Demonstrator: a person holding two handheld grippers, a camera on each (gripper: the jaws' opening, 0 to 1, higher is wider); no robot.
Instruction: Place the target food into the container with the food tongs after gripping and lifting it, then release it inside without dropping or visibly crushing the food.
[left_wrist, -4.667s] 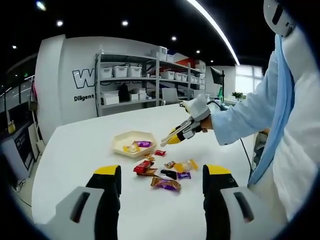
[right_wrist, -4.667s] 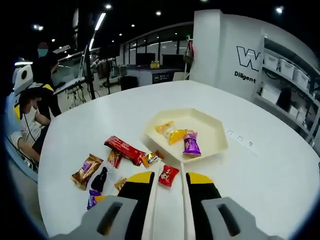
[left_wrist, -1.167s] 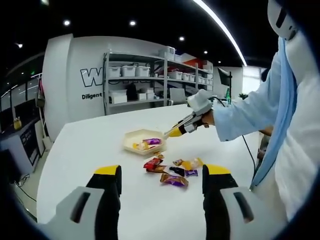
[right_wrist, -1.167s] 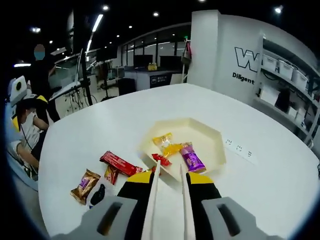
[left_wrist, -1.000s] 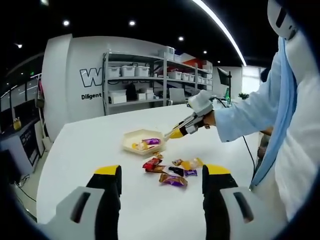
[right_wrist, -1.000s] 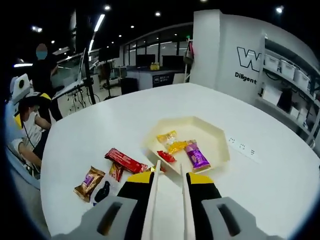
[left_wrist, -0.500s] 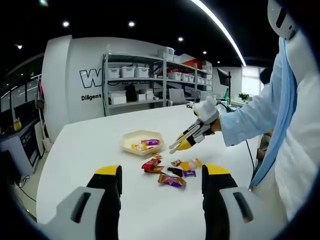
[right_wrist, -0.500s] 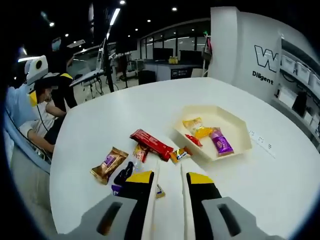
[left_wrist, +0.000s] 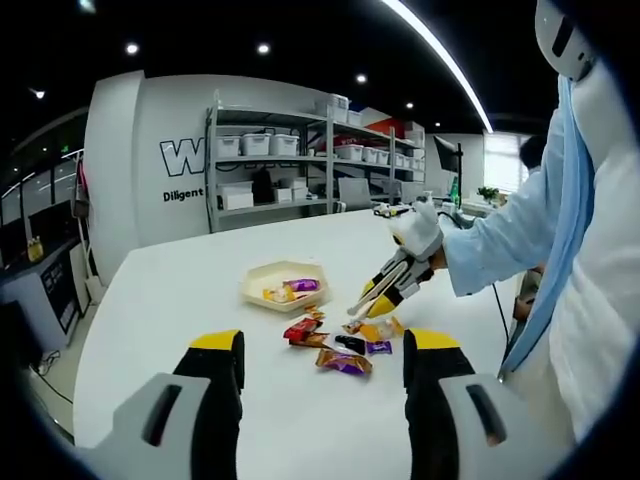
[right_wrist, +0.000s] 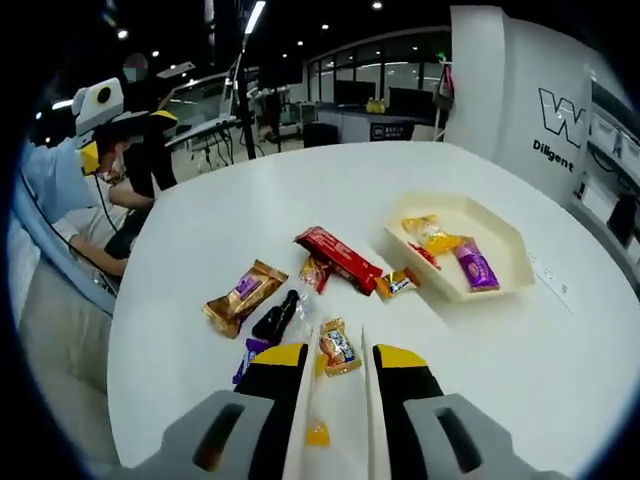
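In the right gripper view we see our right gripper (right_wrist: 338, 362) over the white table (right_wrist: 620, 370), its jaws clamped on a pair of white food tongs (right_wrist: 340, 400) whose two blades run forward nearly parallel with a narrow gap between them. We cannot tell whether the blades touch anything. Just past their tips lies a small orange-wrapped candy (right_wrist: 339, 347), and between the blades, nearer to us, sits a small yellow candy (right_wrist: 317, 434).

Further off lie a gold wrapper (right_wrist: 243, 296), a dark wrapper (right_wrist: 276, 318), a long red bar (right_wrist: 337, 258) and a small orange sweet (right_wrist: 398, 284) that lies just beside the container. The cream hexagonal container (right_wrist: 512, 243) stands at far right and holds a yellow piece (right_wrist: 430, 236), a red piece (right_wrist: 424, 254) and a purple piece (right_wrist: 476, 269).

In the left gripper view our left gripper (left_wrist: 322, 372) hangs well back from the sweets, jaws spread wide and holding nothing. There the right gripper (left_wrist: 385, 297) reaches in from the right, held by a gloved hand (left_wrist: 418, 231), tongs pointing down at the loose pile of wrapped candies (left_wrist: 345, 343) just near of the container (left_wrist: 285, 285). Behind stand shelves (left_wrist: 305, 160) with white bins.
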